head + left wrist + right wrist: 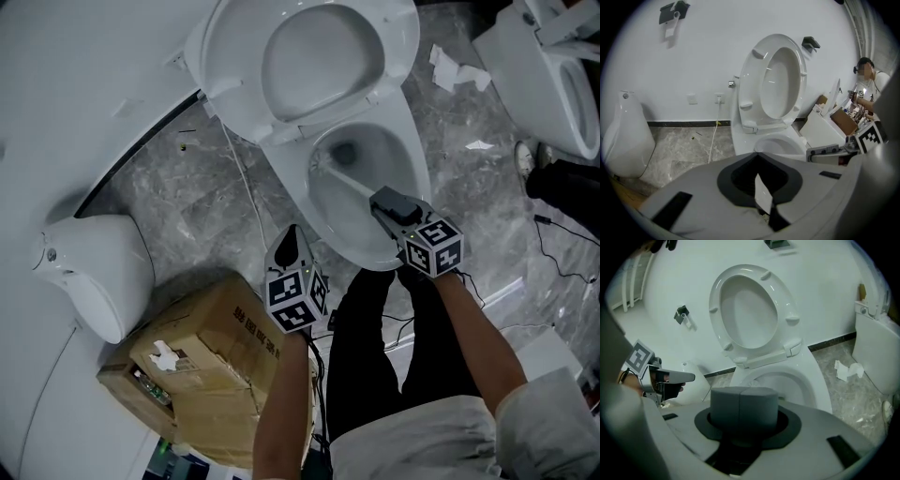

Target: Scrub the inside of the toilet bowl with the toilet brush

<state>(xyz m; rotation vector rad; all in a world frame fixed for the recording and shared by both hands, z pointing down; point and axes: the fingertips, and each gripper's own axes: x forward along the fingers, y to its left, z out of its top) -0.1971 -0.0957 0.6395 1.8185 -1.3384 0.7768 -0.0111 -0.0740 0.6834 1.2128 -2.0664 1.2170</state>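
The white toilet (412, 159) stands with its seat and lid (323, 56) raised; the bowl's rim also shows in the left gripper view (780, 143) and the right gripper view (806, 380). The toilet brush (347, 180) slants down into the bowl, its head near the drain. My right gripper (382, 202) is over the bowl's front right, shut on the brush handle; its grey pads (744, 401) meet and hide the handle. My left gripper (289, 242) hangs just outside the bowl's front left rim, its tip closed to one point with nothing in it.
A white urinal (98, 272) and a torn cardboard box (206, 356) sit on the left. A second toilet (553, 66) stands at the top right, with paper scraps (455, 67) and cables (562, 262) on the marble floor. A thin hose (246, 187) runs beside the toilet.
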